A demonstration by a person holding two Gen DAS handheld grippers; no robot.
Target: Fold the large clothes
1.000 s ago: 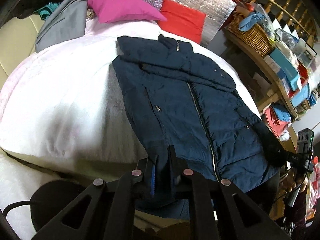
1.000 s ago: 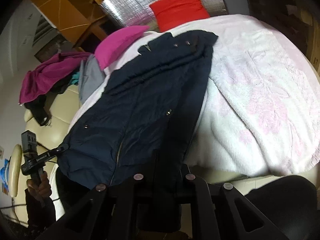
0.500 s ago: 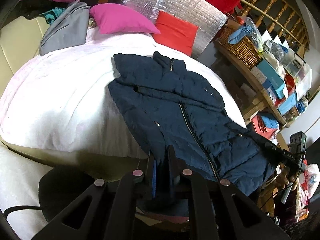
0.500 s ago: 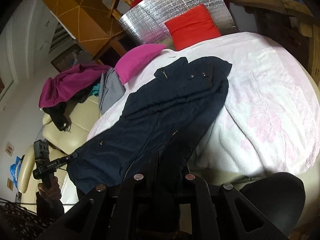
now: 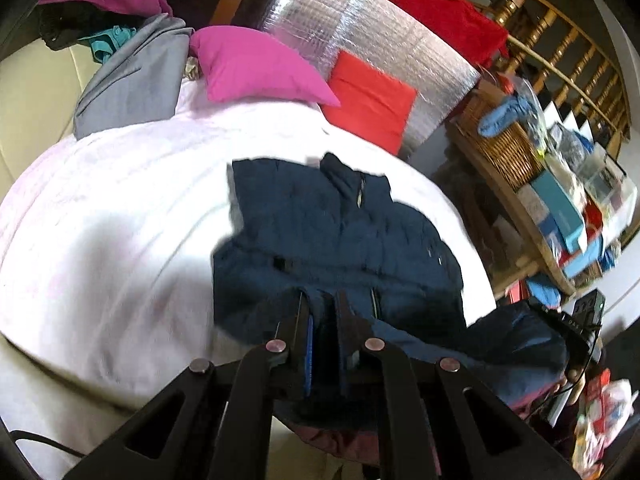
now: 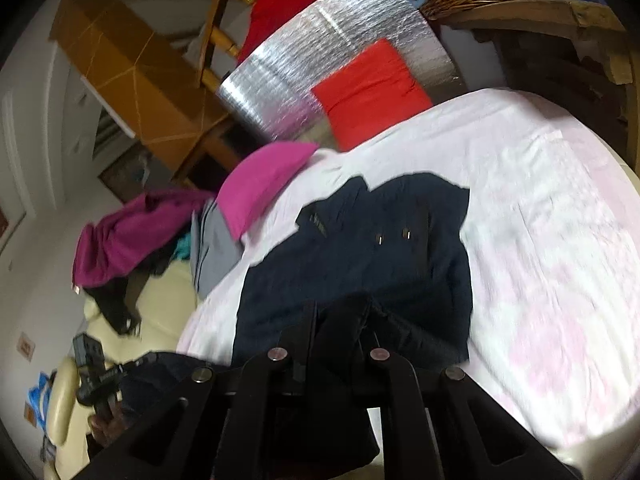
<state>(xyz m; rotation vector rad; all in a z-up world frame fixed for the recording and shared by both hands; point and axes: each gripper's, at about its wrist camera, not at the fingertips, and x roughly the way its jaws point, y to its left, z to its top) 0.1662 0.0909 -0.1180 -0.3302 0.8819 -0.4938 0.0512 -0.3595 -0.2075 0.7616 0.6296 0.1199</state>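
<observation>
Left wrist view, from left to right: a grey garment [image 5: 132, 76] lies at the far left edge of the bed [image 5: 100, 208], with a magenta pillow [image 5: 256, 66] beside it and a red cushion [image 5: 370, 108] leaning on a silver foil panel [image 5: 360, 36] behind. In the middle, the navy jacket [image 5: 332, 224] lies on the bed's pale pink cover, collar away from you, its lower part lifted off the bed. Your left gripper [image 5: 323, 312] has its fingers clenched on the jacket's hem, the fabric pinched between them. To the right a wicker basket [image 5: 504, 148] sits on a cluttered wooden shelf, and at the far right edge you see the other gripper holding the jacket's far corner; the picture is blurred.

Right wrist view, left to right: at the lower left your other hand's gripper shows, small and dim, against a cream sofa [image 6: 156, 312]. A magenta garment [image 6: 132, 232] is draped above it. In the middle, your right gripper [image 6: 340, 320] is clenched on the jacket's dark hem, which bunches up between the fingers. The bed cover spreads out bare to the right.
</observation>
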